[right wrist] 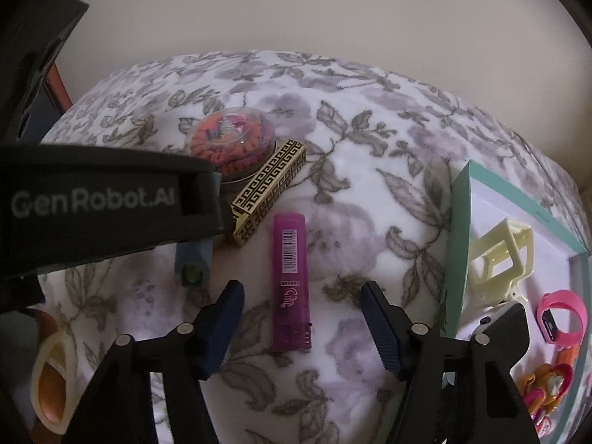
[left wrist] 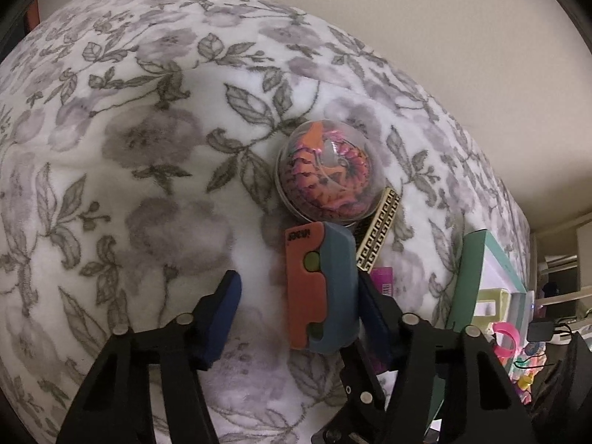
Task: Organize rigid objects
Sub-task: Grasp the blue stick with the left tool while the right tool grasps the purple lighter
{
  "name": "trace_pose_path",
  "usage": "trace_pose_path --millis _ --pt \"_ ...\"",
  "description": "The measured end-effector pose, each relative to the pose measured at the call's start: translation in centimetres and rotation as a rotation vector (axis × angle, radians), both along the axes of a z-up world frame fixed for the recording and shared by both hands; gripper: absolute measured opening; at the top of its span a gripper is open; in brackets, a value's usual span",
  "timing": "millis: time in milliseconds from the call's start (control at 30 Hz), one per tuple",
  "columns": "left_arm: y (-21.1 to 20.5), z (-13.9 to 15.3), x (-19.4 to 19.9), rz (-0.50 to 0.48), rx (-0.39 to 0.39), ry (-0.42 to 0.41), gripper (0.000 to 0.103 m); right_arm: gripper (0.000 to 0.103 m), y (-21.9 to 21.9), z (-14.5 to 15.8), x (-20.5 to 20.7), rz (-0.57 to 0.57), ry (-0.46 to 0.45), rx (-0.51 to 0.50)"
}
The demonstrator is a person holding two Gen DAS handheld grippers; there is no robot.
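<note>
Orange-and-blue toy (left wrist: 321, 288) stands lengthwise at lower centre. Right above it, touching, sits the clear dome (left wrist: 325, 170) packed with orange and pink bands. Gold-patterned box (right wrist: 269, 192) lies diagonal at centre, against the dome's rim. Purple lighter (right wrist: 290, 281) lies flat at lower centre, barcode up.

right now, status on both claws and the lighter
Left claw open, orange-and-blue toy against its right finger. Right claw open, purple lighter lying between its fingers on the blanket. Nothing blocking.

Open right tongs (right wrist: 301, 327) flank the purple lighter (right wrist: 290, 281) lying on the floral blanket (right wrist: 370, 155).
</note>
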State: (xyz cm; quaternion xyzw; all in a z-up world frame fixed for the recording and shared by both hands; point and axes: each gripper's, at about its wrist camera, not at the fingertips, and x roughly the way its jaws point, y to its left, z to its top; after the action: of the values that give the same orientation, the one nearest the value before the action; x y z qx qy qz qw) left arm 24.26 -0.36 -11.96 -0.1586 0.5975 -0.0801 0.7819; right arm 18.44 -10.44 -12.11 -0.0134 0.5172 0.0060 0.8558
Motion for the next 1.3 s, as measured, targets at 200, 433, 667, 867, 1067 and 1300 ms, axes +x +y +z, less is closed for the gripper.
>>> trace_pose_path --millis 200,433,667,867,1067,1300 --pt "-0.3 -0.3 0.1 -0.007 -0.063 0.005 0.048 0.047 -0.4 -0.1 -0.1 -0.016 0.001 0.016" --pt "0.5 -0.3 -0.1 0.019 -0.103 0.01 0.044 0.025 -1.5 0.1 -0.1 -0.041 0.003 0.034" --pt "1.4 0.1 -0.4 0.054 -0.101 0.005 0.036 0.022 -2.4 0.1 -0.2 -0.057 0.008 0.075" --pt "1.9 0.1 -0.5 0.09 -0.106 0.003 0.036 0.022 -2.5 0.2 -0.2 -0.058 0.01 0.077" --pt "2.1 0.2 -0.5 0.106 -0.105 0.004 0.036 0.021 -2.4 0.4 -0.3 -0.064 0.021 0.079" --pt "2.6 1.0 -0.5 0.127 -0.104 -0.016 0.036 0.021 -3.1 1.1 -0.4 -0.066 0.016 0.151"
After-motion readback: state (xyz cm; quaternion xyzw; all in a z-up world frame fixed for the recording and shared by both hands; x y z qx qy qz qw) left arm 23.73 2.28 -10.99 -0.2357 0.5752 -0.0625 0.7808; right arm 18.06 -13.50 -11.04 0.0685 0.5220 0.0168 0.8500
